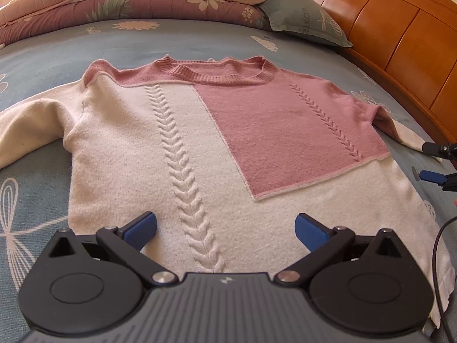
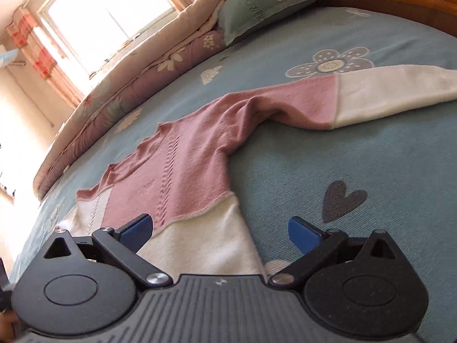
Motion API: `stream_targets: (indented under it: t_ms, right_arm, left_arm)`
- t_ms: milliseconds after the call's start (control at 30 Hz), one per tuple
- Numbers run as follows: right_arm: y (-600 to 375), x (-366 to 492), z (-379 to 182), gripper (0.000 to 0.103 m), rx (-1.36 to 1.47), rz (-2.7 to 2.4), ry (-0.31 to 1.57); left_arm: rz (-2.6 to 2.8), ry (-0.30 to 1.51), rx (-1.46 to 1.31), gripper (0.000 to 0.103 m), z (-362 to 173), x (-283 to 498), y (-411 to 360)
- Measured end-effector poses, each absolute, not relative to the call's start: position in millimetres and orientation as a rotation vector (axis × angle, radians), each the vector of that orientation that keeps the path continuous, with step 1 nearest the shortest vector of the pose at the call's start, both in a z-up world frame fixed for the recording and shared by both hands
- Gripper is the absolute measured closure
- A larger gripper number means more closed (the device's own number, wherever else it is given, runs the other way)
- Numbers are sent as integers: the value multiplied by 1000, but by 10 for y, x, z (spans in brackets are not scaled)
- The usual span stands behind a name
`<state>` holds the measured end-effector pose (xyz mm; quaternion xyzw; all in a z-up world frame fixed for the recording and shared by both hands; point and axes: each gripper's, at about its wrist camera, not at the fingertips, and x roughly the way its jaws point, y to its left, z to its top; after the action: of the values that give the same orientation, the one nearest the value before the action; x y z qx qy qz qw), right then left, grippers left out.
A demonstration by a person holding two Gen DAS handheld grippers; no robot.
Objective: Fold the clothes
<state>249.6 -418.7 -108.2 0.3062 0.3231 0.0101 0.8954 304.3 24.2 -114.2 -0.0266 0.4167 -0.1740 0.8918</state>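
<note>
sweater [image 1: 200, 143]: pink/cream, cable-knit | sheet [image 2: 357, 148]: blue, flowers, seemingly a grey heart

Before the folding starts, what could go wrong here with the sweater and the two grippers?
1. The sweater is a thick, fuzzy knit with raised braids; an open gripper closing near the hem might pinch only the top layer, so the fold would drag unevenly.
2. The far sleeve lies stretched out toward the bed's side; folding the body first may pull it crooked.
3. A black cable hangs beside the hem and could snag.
</note>
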Motion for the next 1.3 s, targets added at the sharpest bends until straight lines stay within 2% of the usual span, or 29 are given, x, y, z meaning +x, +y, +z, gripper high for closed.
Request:
stream_targets:
  t_ms: [133, 333, 667, 867, 1000, 1133, 1300]
  right_arm:
    - [-4868, 2567, -1185, 0, 845, -91, 603]
    - [-5418, 2758, -1414, 0, 988, -126, 531]
    - [-5436, 3166, -1462, 0, 883, -237, 404]
    - [-5157, 3381, -1448, 0, 768, -221, 430]
    - [-5261, 3531, -1491, 0, 826, -266, 351]
    - [-5314, 3655, -1477, 0, 840, -244, 348]
    - [-5799, 3610, -1389, 0, 1007, -198, 263]
  left_arm:
    - [-356, 858, -39, 1, -1153, 3041, 214]
    - [-350, 849, -37, 1, -1165, 3050, 198]
    - [-338, 831, -16, 1, -1187, 3041, 160]
    - [-330, 817, 25, 1, -1214, 3029, 106]
    - [-332, 813, 26, 1, -1217, 3024, 111]
    - [-336, 808, 22, 1, -1220, 3020, 124]
    - [-333, 803, 34, 1, -1224, 3014, 109]
